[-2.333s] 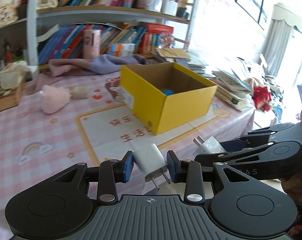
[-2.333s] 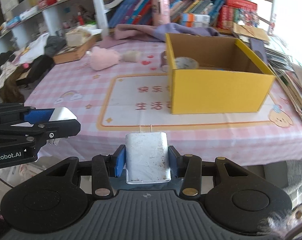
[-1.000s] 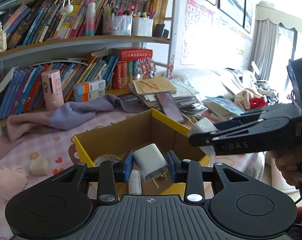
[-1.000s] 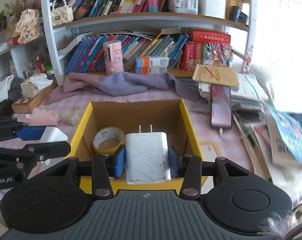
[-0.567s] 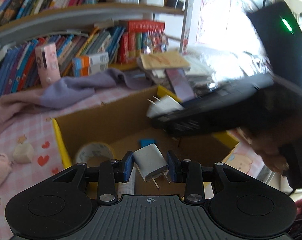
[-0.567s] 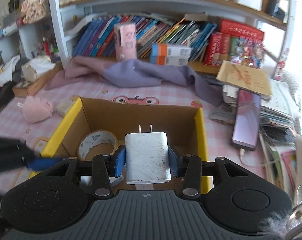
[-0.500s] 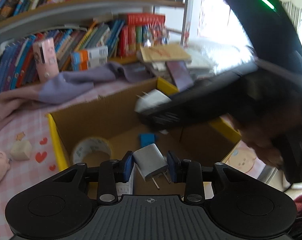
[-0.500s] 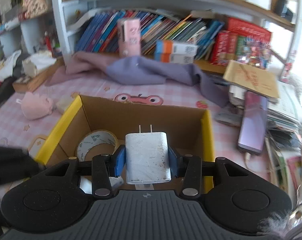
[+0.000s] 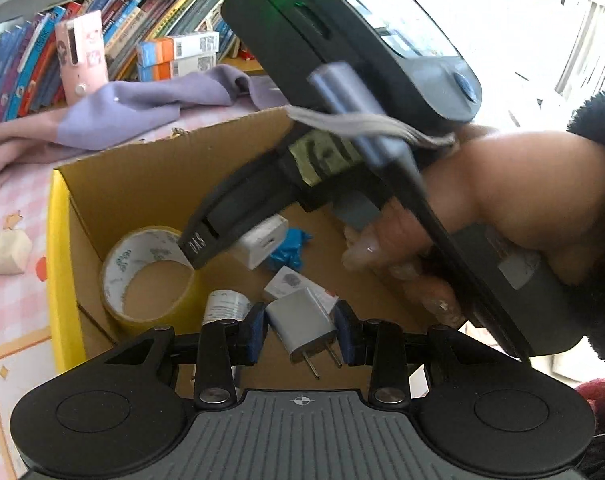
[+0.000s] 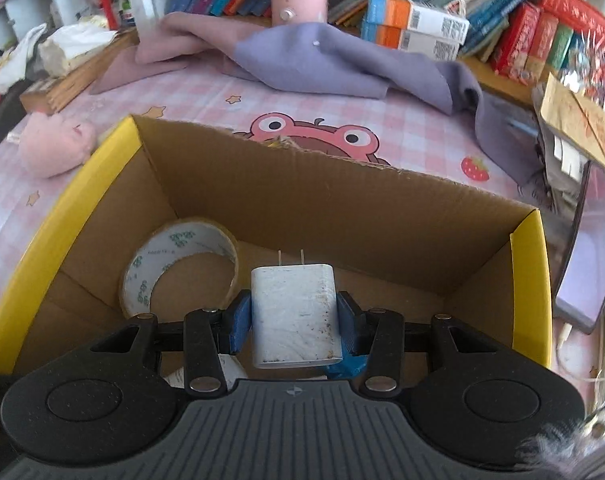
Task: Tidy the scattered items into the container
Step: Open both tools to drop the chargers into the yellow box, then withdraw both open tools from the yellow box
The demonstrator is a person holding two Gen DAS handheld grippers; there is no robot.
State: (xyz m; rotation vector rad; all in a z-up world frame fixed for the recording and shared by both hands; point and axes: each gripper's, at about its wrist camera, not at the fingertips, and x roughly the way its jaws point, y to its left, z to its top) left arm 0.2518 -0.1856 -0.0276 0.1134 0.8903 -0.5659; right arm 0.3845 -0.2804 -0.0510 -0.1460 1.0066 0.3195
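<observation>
Now over the yellow box point(image 10: 530, 276), both hand-held grippers, where a second ago only nearing its front wall. Left hand-held gripper point(image 9: 302, 330) clamped on a small grey plug adapter point(image 9: 300, 322), prongs pointing back toward the camera, hanging above the box floor near the front wall. Right hand-held gripper point(image 10: 292, 322) clamped on a larger white charger point(image 10: 294, 316), prongs aimed at the far wall of the box, dipped lower inside than half a second back; seen from the left wrist, its black body crossing the box diagonally with the charger point(image 9: 262, 240) at its tip. Already lying in the box: a roll of tape point(image 10: 180, 260) against the left wall, a blue scrap point(image 9: 290, 248) mid-floor, a small white tube point(image 9: 226, 306) and a white card point(image 9: 288, 282) near the front. Outside the box on the tabletop point(image 10: 222, 88), a pink plush point(image 10: 56, 146) left of it. Both loads judged ready for release; crowding of the two tools above the box the one likely snag.
</observation>
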